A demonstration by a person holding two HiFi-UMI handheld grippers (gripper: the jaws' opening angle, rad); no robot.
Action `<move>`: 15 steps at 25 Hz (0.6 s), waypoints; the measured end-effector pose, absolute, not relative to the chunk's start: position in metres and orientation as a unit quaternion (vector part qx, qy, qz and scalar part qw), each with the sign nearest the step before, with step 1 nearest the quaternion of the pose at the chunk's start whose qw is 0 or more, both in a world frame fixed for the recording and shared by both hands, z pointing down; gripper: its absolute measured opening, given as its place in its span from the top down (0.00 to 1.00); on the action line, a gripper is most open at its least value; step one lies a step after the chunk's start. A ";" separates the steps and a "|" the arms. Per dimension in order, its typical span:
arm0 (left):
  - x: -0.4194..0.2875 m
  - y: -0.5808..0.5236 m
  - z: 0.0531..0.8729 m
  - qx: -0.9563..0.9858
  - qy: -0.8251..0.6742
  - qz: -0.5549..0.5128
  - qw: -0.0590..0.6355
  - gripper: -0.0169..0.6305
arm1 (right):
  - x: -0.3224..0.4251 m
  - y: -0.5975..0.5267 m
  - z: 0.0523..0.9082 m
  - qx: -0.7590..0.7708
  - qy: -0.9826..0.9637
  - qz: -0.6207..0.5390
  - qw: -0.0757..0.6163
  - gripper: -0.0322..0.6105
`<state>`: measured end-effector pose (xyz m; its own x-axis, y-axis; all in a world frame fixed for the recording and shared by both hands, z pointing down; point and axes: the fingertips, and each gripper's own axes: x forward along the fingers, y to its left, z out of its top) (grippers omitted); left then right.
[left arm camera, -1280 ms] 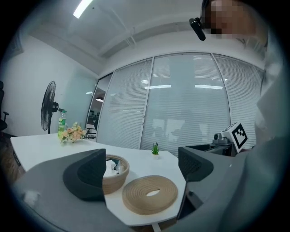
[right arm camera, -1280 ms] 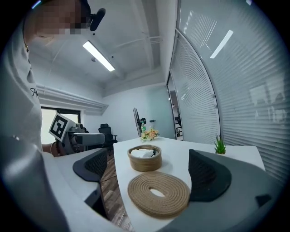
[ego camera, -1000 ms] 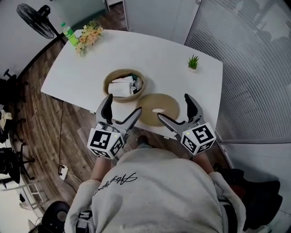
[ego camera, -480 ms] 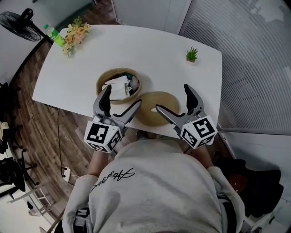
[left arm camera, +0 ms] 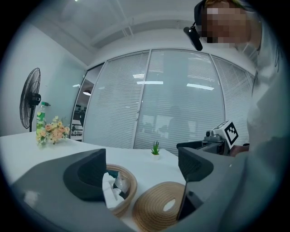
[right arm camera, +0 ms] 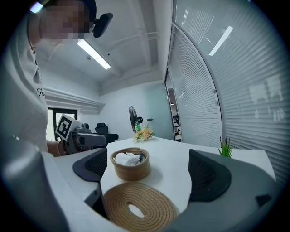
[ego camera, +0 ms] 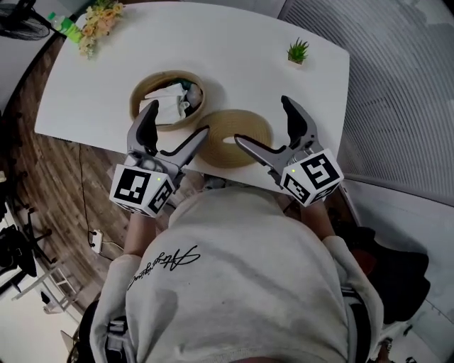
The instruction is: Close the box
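Observation:
A round woven box (ego camera: 167, 99) with white cloth and small items inside stands open on the white table (ego camera: 234, 42). Its coiled rope lid (ego camera: 237, 127) lies flat to the box's right, near the table's front edge. My left gripper (ego camera: 174, 131) is open, held above the front edge just short of the box (left arm camera: 118, 192), with the lid (left arm camera: 158, 212) low between its jaws. My right gripper (ego camera: 264, 124) is open over the lid's near right side. In the right gripper view the lid (right arm camera: 138, 206) lies below the jaws and the box (right arm camera: 131, 165) behind it. Neither gripper holds anything.
A small potted plant (ego camera: 298, 51) stands at the table's far right. Flowers (ego camera: 99, 18) and a green bottle (ego camera: 67, 27) sit at the far left corner. Wooden floor (ego camera: 42, 184) lies left of the table, and blind-covered glass (ego camera: 397, 85) on the right.
Both grippers have moved forward and lower toward the table; the box and lid now look nearer and larger in the gripper views. Both stay open, and the box and lid have not moved.

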<state>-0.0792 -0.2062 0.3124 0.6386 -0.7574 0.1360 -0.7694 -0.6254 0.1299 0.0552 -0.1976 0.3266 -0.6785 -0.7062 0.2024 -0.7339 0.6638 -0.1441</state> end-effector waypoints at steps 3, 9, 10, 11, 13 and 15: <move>-0.070 -0.199 0.316 0.909 -0.407 0.043 0.085 0.23 | 0.059 -0.192 0.333 0.377 -0.917 0.109 0.075 0.10; -0.056 -0.180 0.333 0.924 -0.367 0.059 0.085 0.23 | 0.062 -0.178 0.350 0.331 -0.932 0.109 0.102 0.10; -0.055 -0.176 0.337 0.925 -0.364 0.066 0.085 0.23 | 0.062 -0.177 0.353 0.324 -0.933 0.111 0.106 0.10; -0.054 -0.173 0.341 0.926 -0.361 0.072 0.084 0.23 | 0.063 -0.175 0.356 0.318 -0.935 0.113 0.110 0.10; -0.054 -0.167 0.346 0.927 -0.356 0.079 0.085 0.23 | 0.064 -0.172 0.360 0.307 -0.938 0.116 0.114 0.10; -0.054 -0.160 0.352 0.929 -0.349 0.085 0.085 0.23 | 0.066 -0.170 0.365 0.298 -0.940 0.120 0.115 0.10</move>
